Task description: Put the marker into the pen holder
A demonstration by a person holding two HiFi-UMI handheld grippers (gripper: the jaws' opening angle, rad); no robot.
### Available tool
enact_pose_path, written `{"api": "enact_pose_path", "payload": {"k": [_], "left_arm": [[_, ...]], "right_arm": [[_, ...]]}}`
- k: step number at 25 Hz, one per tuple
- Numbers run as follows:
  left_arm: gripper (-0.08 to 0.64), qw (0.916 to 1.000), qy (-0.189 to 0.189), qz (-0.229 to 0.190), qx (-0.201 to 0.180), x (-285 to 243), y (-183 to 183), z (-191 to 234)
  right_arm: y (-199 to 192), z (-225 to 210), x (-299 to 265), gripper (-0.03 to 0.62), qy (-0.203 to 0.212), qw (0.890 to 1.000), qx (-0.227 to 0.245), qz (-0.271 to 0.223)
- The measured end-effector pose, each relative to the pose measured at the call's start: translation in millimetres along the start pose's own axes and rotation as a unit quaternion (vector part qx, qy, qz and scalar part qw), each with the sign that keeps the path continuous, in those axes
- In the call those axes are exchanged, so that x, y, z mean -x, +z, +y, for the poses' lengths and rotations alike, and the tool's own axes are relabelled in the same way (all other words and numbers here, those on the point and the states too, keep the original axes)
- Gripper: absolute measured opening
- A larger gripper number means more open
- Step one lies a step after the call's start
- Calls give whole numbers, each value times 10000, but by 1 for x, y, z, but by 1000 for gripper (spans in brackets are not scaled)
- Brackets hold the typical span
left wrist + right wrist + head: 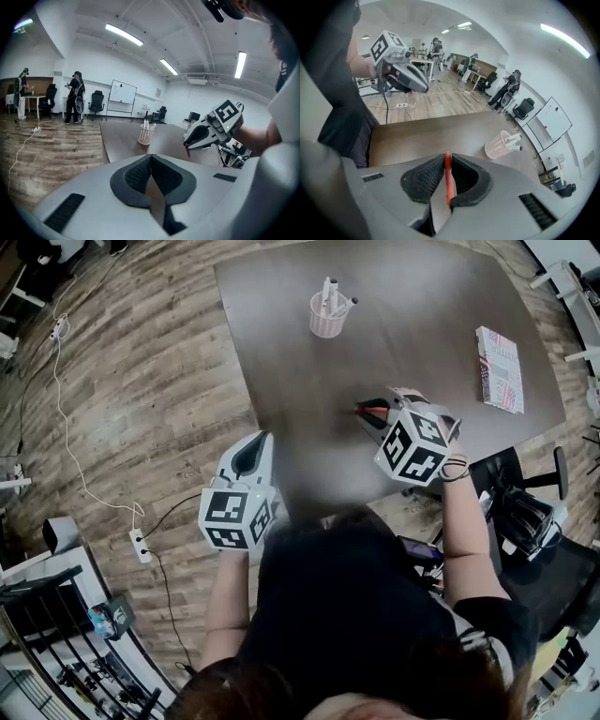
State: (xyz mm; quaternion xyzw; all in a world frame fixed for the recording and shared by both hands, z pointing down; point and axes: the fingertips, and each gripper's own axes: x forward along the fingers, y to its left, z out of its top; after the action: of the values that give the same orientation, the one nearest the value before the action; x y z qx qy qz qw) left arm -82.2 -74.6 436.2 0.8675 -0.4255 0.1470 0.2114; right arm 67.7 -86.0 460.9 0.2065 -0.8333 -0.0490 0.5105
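A red marker [448, 182] is pinched between the pads of my right gripper [446, 161], which is shut on it above the dark table [422, 324]. In the head view the right gripper [367, 412] points left with the marker's red tip [362, 410] showing. The pink mesh pen holder [327, 315] stands at the table's far middle with several white markers in it; it also shows in the right gripper view as pen holder [498, 145] and in the left gripper view as pen holder [146, 133]. My left gripper [249, 458] is shut and empty, hanging over the floor left of the table.
A patterned book [500, 369] lies at the table's right edge. A power strip [140, 546] and white cable lie on the wooden floor at left. People [75, 97] stand far off by desks and a whiteboard [122, 92]. A black chair [525, 512] sits at right.
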Motion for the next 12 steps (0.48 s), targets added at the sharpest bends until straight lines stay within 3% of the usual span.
{"api": "enact_pose_path", "payload": {"k": [4, 12], "left_arm": [[28, 10000, -66, -65, -3, 9, -1, 17], [28, 9993, 193, -293, 83, 9, 15, 32]], "right_arm": [[42, -2, -5, 64, -280, 9993, -28, -262], [97, -15, -3, 64, -185, 9921, -219, -1217]]}}
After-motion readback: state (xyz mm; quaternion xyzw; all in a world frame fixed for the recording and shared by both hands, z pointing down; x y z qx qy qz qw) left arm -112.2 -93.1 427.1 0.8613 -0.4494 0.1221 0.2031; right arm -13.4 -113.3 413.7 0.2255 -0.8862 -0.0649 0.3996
